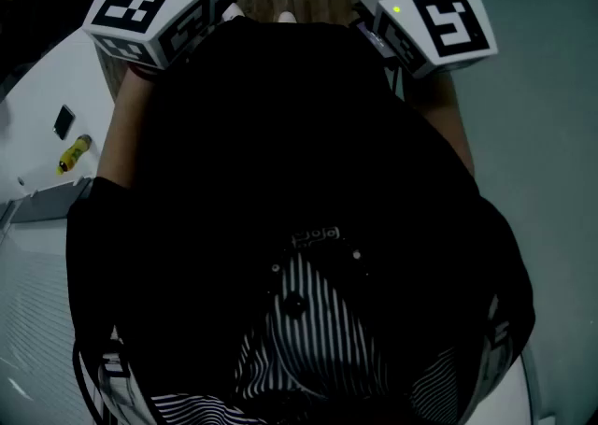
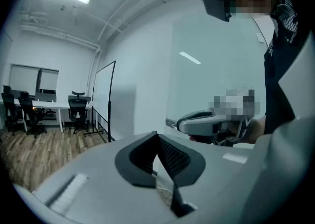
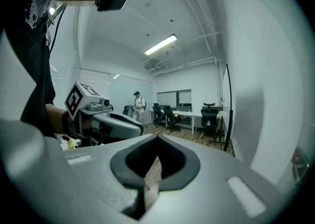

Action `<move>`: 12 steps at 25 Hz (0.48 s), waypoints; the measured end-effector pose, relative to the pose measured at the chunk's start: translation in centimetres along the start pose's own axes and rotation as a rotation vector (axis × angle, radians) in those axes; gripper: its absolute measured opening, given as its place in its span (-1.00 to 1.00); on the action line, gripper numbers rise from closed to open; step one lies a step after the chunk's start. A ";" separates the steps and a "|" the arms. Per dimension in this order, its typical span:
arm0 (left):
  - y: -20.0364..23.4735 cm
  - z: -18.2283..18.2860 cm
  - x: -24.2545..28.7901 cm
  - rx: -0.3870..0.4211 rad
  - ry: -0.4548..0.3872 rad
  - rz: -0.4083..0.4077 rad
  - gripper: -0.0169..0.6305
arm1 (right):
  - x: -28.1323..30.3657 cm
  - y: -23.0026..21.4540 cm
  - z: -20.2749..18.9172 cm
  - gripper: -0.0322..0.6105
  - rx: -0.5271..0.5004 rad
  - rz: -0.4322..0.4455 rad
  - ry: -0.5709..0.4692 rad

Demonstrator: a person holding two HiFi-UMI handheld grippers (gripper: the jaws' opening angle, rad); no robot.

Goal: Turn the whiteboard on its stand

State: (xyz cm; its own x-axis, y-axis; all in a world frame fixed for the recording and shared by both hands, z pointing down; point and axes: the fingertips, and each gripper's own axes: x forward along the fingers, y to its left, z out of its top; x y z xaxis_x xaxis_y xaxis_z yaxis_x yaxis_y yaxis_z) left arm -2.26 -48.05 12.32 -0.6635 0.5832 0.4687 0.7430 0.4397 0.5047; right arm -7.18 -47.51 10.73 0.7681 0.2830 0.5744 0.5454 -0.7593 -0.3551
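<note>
Left gripper [image 2: 157,134]: jaws together, empty.
Right gripper [image 3: 157,138]: jaws together, empty.
Whiteboard [image 2: 102,97]: upright on its stand, well apart.

I log a white table [image 1: 37,87]; a small black object [image 1: 64,120] lies just beside a yellow object [image 1: 73,153] on it.

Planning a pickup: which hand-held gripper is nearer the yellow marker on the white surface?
Left. The left hand-held gripper hangs just beyond the yellow marker, same side; the right hand-held gripper is across the person's body.
</note>
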 end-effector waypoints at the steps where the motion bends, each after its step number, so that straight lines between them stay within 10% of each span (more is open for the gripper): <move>1: -0.1 0.0 0.2 0.001 -0.007 0.003 -0.97 | -0.1 -0.4 -0.3 -0.90 -0.008 -0.004 0.001; 12: -0.6 0.6 0.2 -0.064 -0.053 0.012 -0.95 | 1.4 1.5 0.1 -0.90 -0.047 0.078 0.027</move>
State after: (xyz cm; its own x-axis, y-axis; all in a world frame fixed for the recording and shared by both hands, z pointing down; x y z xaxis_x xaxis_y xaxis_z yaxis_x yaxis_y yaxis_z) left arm -2.77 -47.74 11.69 -0.6474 0.6242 0.4373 0.7428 0.3883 0.5455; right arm -5.21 -48.21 10.92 0.7980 0.2069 0.5661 0.4674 -0.8054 -0.3646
